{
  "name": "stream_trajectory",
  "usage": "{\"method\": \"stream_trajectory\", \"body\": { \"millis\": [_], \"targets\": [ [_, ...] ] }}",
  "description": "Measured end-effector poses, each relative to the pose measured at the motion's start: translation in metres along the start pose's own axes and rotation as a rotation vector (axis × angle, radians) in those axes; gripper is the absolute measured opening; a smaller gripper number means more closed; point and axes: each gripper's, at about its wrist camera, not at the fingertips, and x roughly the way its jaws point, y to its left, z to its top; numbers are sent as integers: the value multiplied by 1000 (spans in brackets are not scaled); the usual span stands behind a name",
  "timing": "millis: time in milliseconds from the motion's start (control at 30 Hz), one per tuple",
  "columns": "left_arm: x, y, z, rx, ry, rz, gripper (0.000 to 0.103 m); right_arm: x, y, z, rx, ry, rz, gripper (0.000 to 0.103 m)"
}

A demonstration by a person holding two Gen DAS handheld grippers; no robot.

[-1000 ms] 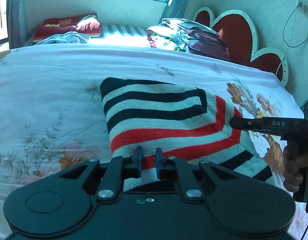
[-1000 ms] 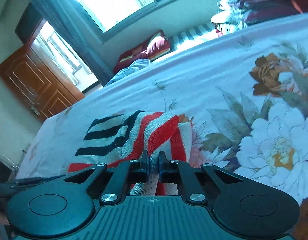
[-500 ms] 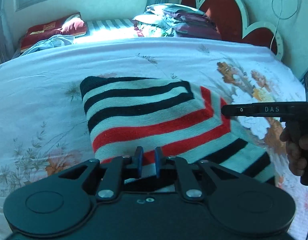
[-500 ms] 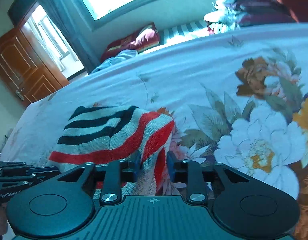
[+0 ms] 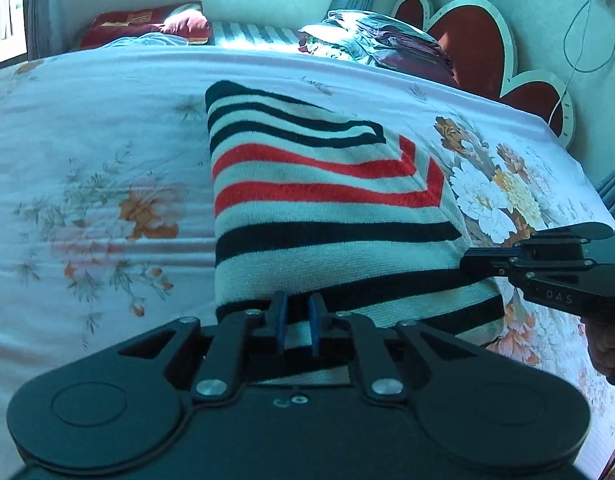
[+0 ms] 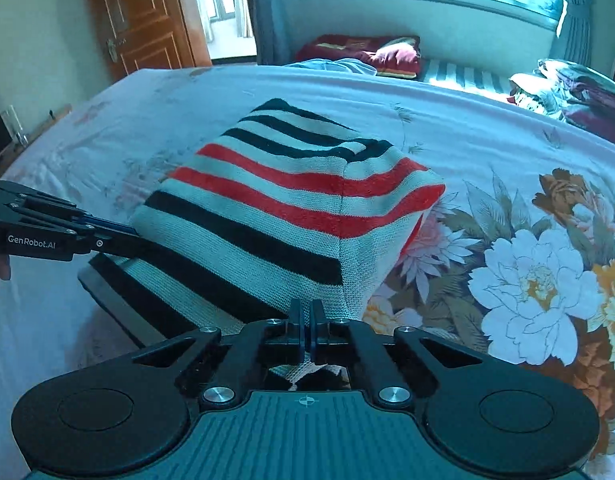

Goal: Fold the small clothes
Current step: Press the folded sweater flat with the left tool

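Note:
A small knitted sweater (image 5: 327,208) with black, red and white stripes lies folded on the flowered bed sheet (image 5: 99,168); it also shows in the right wrist view (image 6: 275,216). My left gripper (image 5: 295,316) is shut on the sweater's near edge, with fabric between its blue pads. My right gripper (image 6: 306,320) is shut on the sweater's near right edge, and it shows from the side in the left wrist view (image 5: 467,260). The left gripper shows at the left of the right wrist view (image 6: 123,236). Both hold the near edge slightly lifted.
A pile of folded bedding (image 5: 379,40) lies at the far side by a red heart-shaped headboard (image 5: 475,48). A red cushion (image 6: 371,56) lies under the window. A wooden door (image 6: 139,16) stands far left. The bed's right edge (image 5: 579,208) is close.
The right gripper let go of the sweater's right corner, moved to the near edge and shut on it. Both grippers drew back toward the near side; the left kept its hold.

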Motion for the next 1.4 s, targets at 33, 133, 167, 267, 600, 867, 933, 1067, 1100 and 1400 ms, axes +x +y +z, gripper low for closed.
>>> {"method": "stream_trajectory", "body": {
  "millis": [33, 133, 167, 267, 600, 867, 933, 1067, 1100, 1400],
  "targets": [
    [2, -1, -4, -7, -4, 8, 10, 1, 0, 0, -13, 6, -11, 1],
    [7, -5, -14, -25, 12, 12, 10, 3, -4, -3, -39, 13, -35, 1],
    [8, -7, -17, -16, 9, 22, 10, 4, -6, -3, -28, 12, -32, 1],
    [-2, -12, -21, -2, -3, 36, 9, 4, -7, 3, -6, 14, -35, 1],
    [-35, 8, -41, 7, -87, 93, 9, -23, 46, -20, -17, -3, -23, 1],
    [-24, 9, -51, 51, -76, 75, 9, -9, 30, -37, 94, 67, -143, 1],
    [-21, 9, -53, 68, -75, 77, 9, -6, 30, -37, 115, 64, -156, 1],
    [-18, 9, -55, 76, -78, 79, 9, -5, 37, -38, 133, 57, -194, 1],
    [-18, 8, -55, 82, -80, 82, 9, -5, 39, -38, 134, 55, -204, 1],
    [-18, 6, -59, 121, -93, 88, 9, -1, 54, -40, 125, 39, -289, 1]
  ]
}}
